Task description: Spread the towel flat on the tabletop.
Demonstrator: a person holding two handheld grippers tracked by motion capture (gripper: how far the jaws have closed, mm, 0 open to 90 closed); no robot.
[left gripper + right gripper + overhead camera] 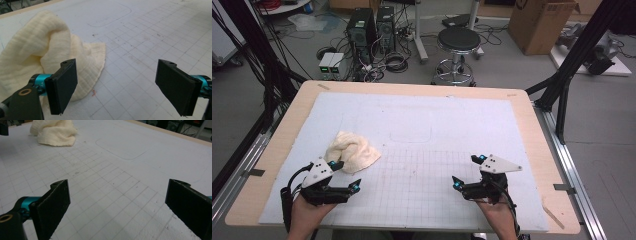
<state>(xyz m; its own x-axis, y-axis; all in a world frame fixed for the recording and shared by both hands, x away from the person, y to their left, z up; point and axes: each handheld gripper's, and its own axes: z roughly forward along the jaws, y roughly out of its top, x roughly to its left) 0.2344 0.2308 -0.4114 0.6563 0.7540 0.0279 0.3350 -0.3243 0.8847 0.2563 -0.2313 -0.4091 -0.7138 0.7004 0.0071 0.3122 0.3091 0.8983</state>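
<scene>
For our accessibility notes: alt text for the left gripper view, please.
A crumpled cream cloth lies on a white gridded mat, just beyond the open left gripper, whose two black jaws stand wide apart with nothing between them.

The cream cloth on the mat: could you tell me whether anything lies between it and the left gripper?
Nothing visible does. The cream cloth lies crumpled right by the open left gripper, with bare gridded mat around.
</scene>
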